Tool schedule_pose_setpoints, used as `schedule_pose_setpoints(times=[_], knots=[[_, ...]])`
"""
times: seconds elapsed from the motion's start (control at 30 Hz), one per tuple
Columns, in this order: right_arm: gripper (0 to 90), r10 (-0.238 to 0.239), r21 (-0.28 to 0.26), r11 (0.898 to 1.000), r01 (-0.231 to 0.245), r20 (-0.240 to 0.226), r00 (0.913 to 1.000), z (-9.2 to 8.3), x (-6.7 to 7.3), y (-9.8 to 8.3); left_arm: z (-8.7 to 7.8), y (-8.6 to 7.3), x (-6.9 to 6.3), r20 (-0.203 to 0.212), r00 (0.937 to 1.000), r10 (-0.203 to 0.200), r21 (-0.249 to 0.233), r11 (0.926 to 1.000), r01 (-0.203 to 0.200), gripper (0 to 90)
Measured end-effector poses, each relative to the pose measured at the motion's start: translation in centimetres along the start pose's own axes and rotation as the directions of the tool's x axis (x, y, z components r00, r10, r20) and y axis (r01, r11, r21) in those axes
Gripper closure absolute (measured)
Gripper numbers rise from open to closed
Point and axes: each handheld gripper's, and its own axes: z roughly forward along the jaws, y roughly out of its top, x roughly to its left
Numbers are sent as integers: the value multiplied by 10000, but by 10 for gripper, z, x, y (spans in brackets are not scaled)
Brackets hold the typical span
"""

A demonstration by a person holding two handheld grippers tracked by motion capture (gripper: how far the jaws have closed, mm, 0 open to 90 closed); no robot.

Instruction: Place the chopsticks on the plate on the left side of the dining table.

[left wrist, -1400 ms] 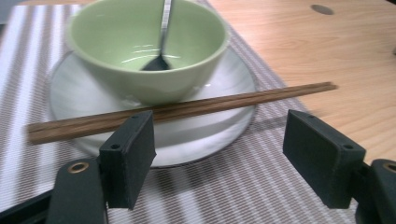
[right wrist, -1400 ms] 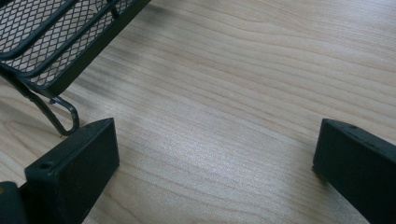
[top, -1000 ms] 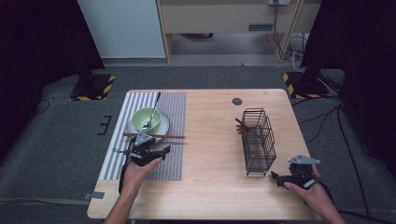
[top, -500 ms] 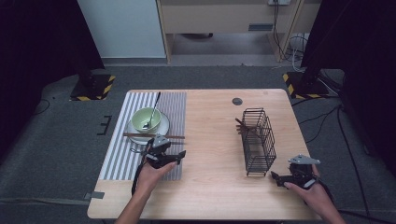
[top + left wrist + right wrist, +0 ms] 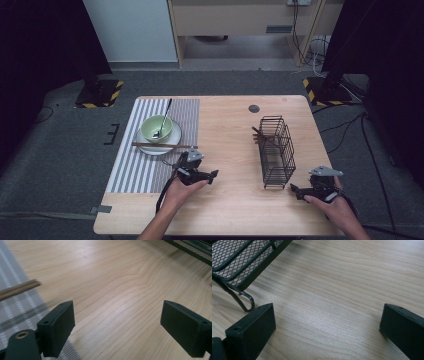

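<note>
A spoon (image 5: 163, 120) rests in the green bowl (image 5: 156, 128) on a plate (image 5: 172, 141).

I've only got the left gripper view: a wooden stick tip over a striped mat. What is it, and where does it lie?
Observer: It's a pair of chopsticks, lying across the near rim of a white plate.
Operator: Anything on that plate?
Observer: A green bowl with a spoon resting in it.
Operator: Where's the right tool?
Observer: The right tool is open, low over bare wood beside the near end of the wire basket.
</note>
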Motion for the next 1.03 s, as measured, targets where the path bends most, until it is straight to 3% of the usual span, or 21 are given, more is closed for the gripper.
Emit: schedule_pose_setpoints(times=[0.27, 0.5, 0.63, 0.8, 1.03], knots=[[4, -1, -7, 10000, 1, -12, 10000, 0, 0, 0, 17, 5, -20, 295, 9993, 233, 110, 9997, -236, 97], [4, -22, 2, 10000, 22, -21, 10000, 0, 0, 0, 37, 6, -27, 112, 9999, 122, 385, 9992, -127, 96], [4, -1, -10, 10000, 1, -8, 10000, 0, 0, 0, 47, 7, -31, -109, 9996, 276, 546, 9981, -269, 96], [4, 2, -4, 10000, -2, -14, 10000, 0, 0, 0, 52, 5, -34, -444, 9959, 788, 686, 9948, -756, 90], [4, 9, -6, 10000, -9, -8, 10000, 0, 0, 0, 54, 5, -36, -500, 9934, 1036, 821, 9917, -993, 72]])
